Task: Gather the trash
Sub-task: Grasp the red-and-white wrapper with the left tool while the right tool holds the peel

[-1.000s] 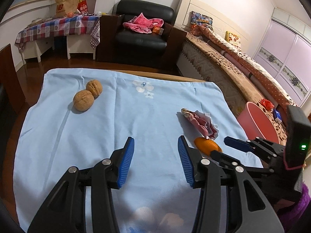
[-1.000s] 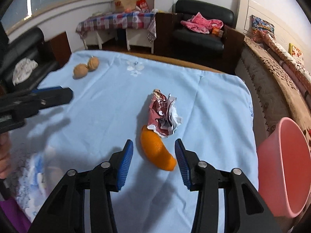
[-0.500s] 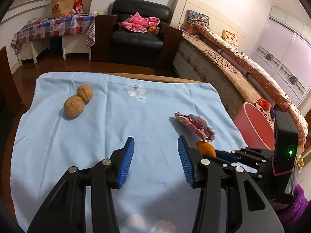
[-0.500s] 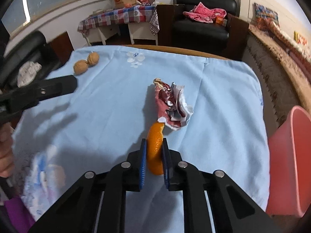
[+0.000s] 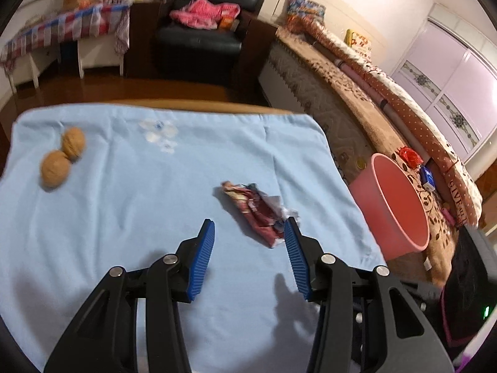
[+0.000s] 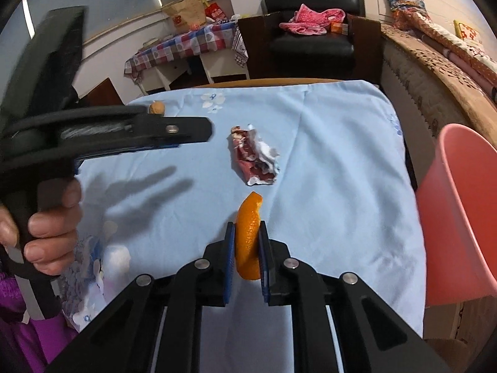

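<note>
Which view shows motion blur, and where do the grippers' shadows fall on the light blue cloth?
Left wrist view: background smeared, a dark shadow beside the open left gripper. Right wrist view: sharper; long finger shadows left of the orange peel that the right gripper clamps.

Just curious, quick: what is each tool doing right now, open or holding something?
Left tool: open, holding nothing.
Right tool: shut on the orange peel.

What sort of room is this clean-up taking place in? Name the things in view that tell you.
Most likely a bedroom or lived-in room at home: a bed with patterned covers along the wall, a black armchair with clothes on it, and a wardrobe with sliding doors.
</note>
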A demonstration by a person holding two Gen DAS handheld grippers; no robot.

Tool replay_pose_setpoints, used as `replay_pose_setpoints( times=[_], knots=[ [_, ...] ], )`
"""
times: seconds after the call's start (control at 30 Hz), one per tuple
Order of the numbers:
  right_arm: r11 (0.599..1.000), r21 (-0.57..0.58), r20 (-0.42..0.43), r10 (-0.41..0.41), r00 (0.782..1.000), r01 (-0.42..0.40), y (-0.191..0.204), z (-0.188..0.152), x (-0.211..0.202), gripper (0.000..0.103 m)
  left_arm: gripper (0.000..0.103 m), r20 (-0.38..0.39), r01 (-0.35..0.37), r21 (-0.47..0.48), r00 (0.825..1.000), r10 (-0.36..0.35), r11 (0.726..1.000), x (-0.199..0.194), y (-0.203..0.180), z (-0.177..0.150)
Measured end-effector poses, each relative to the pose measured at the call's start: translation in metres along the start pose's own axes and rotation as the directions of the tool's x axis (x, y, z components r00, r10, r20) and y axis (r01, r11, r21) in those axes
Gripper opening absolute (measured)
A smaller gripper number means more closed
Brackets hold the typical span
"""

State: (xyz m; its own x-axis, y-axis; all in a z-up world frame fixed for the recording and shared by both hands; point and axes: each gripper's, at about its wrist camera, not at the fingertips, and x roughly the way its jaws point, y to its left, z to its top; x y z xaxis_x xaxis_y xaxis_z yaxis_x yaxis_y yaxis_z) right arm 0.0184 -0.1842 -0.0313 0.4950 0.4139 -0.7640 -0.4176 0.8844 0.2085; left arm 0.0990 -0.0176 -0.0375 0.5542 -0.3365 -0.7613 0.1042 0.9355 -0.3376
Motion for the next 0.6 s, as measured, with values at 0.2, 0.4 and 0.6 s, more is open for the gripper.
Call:
replay_pose_setpoints(
  times=[0.2, 0.4, 0.6],
  knots=[
    [0.999, 0.047, 0.051, -0.013, 0.999, 0.010, -0.013, -0.001, -0.016, 0.013, 0.047, -0.081, -0.012, -0.094, 0.997, 0.005, 0.995, 0.028, -0.012, 0.011],
    [0.996, 0.086, 0.084, -0.018, 0.996, 0.010, -0.028, -0.007, -0.027, 0.013, 0.047, -0.128, -0.114, -0.117, 0.987, 0.099, 0.987, 0.051, -0.023, 0.014],
    [0.992, 0.123, 0.112, -0.019, 0.994, 0.006, -0.044, -0.013, -0.037, 0.013, 0.047, -0.129, -0.154, -0.167, 0.983, 0.133, 0.974, 0.059, -0.018, 0.010]
  ],
)
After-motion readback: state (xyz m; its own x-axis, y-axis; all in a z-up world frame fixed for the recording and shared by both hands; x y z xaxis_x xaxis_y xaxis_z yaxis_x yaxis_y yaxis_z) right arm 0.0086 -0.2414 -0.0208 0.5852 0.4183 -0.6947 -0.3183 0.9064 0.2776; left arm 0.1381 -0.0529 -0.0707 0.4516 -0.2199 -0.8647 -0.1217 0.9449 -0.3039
